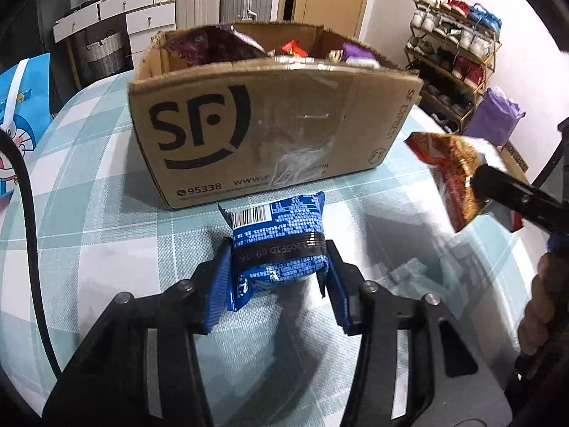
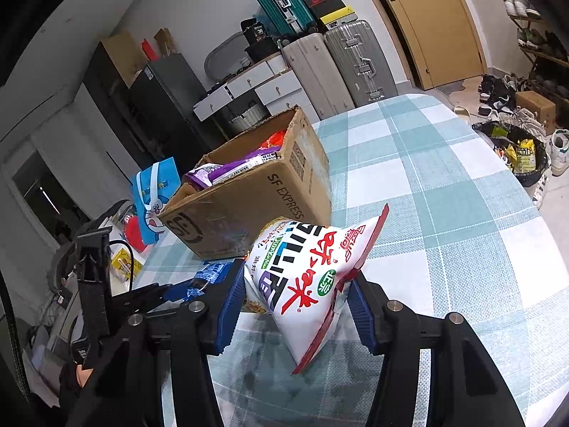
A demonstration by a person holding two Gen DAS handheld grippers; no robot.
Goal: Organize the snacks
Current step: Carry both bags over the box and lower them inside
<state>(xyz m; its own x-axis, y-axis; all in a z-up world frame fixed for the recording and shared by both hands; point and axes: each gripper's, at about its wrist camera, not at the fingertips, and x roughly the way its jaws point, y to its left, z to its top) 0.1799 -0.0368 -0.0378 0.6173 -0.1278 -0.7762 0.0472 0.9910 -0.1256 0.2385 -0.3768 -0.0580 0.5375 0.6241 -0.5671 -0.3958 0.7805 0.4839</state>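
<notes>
My left gripper [image 1: 279,259] is shut on a blue snack packet [image 1: 281,238] with a barcode, just in front of the open cardboard box [image 1: 270,124] marked SF. The packet sits low over the checked tablecloth [image 1: 106,213]. My right gripper [image 2: 297,295] is shut on a white and red snack bag [image 2: 309,277], held above the cloth to the right of the box [image 2: 249,199]. In the left wrist view that bag [image 1: 451,174] hangs at the right with the right gripper's black finger across it. The box holds several packets, purple and red among them.
A blue cartoon gift bag [image 2: 156,195] stands left of the box. Suitcases [image 2: 341,67] and white drawers [image 2: 249,89] line the far wall. A shoe rack [image 1: 458,57] and a purple bag [image 1: 494,117] stand beyond the table's right edge. A bin with wrappers [image 2: 515,156] sits on the floor.
</notes>
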